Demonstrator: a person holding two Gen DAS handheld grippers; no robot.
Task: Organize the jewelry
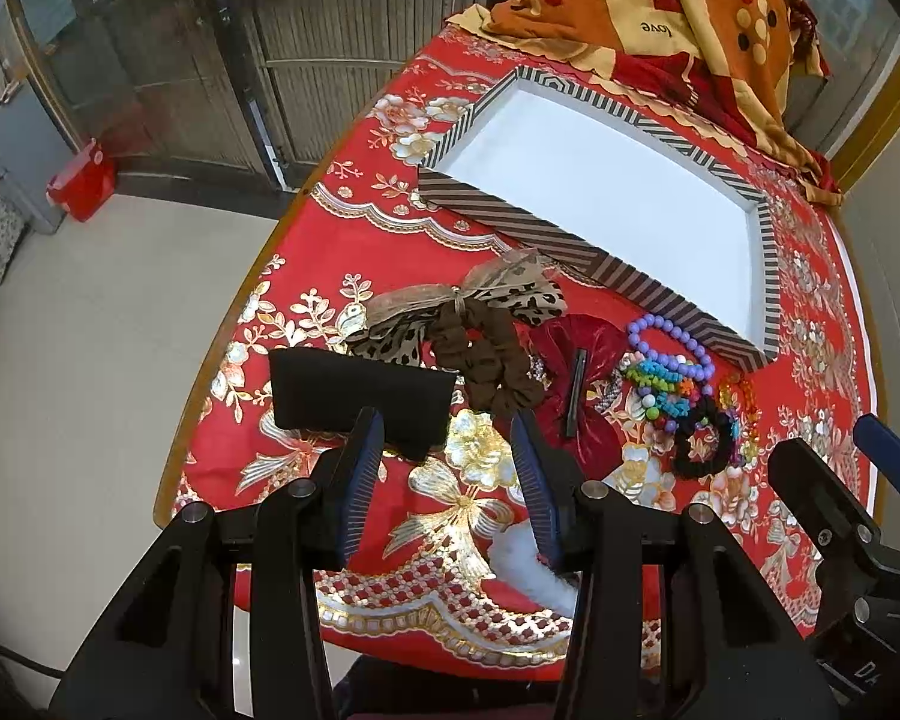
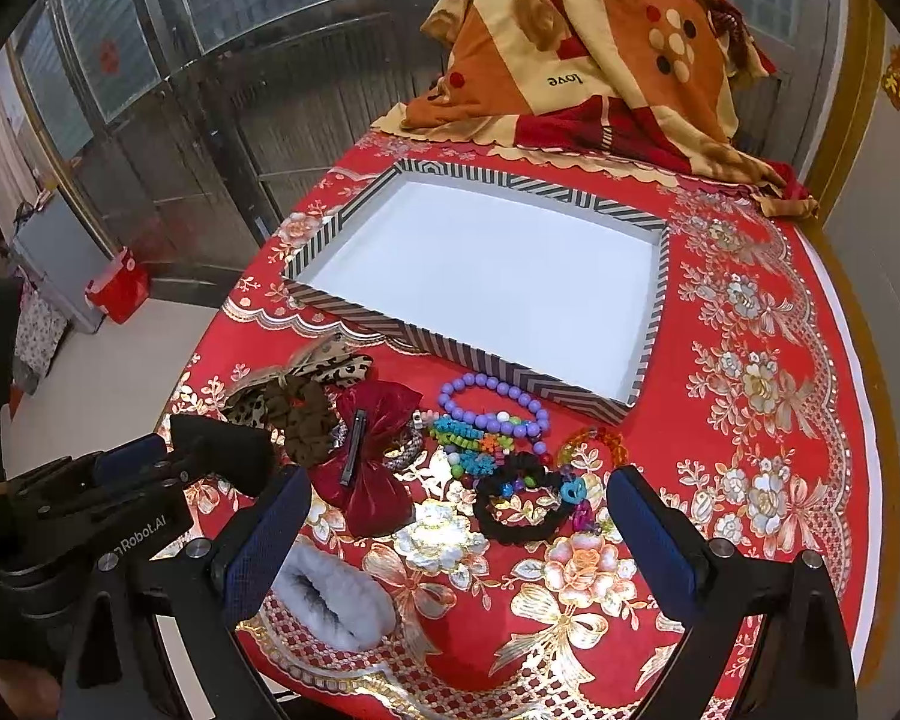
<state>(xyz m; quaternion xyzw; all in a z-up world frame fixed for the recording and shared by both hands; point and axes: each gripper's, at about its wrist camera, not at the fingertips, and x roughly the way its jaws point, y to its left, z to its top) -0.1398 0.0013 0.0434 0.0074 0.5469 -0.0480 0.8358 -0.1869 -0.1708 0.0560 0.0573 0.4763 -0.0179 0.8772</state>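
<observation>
A striped box (image 1: pixel 768 252) (image 2: pixel 654 324) with a white inside stands empty on the red tablecloth. In front of it lie a leopard bow with a brown scrunchie (image 1: pixel 486 354) (image 2: pixel 306 420), a red velvet bow clip (image 1: pixel 576 384) (image 2: pixel 372 468), a purple bead bracelet (image 1: pixel 672 342) (image 2: pixel 498 405), colourful bracelets (image 1: pixel 660 390) (image 2: pixel 468 450), a black scrunchie (image 1: pixel 702 444) (image 2: pixel 522 510) and a white fluffy scrunchie (image 1: pixel 528 564) (image 2: pixel 336 594). My left gripper (image 1: pixel 450 474) is open and empty above the cloth, short of the brown scrunchie. My right gripper (image 2: pixel 456 540) is open and empty, short of the black scrunchie.
A black flat pouch (image 1: pixel 360 396) (image 2: pixel 228 450) lies left of the pile by the table's left edge. A folded orange and red blanket (image 1: pixel 678 18) (image 2: pixel 582 60) sits behind the box. A red bag (image 1: pixel 81 180) stands on the floor.
</observation>
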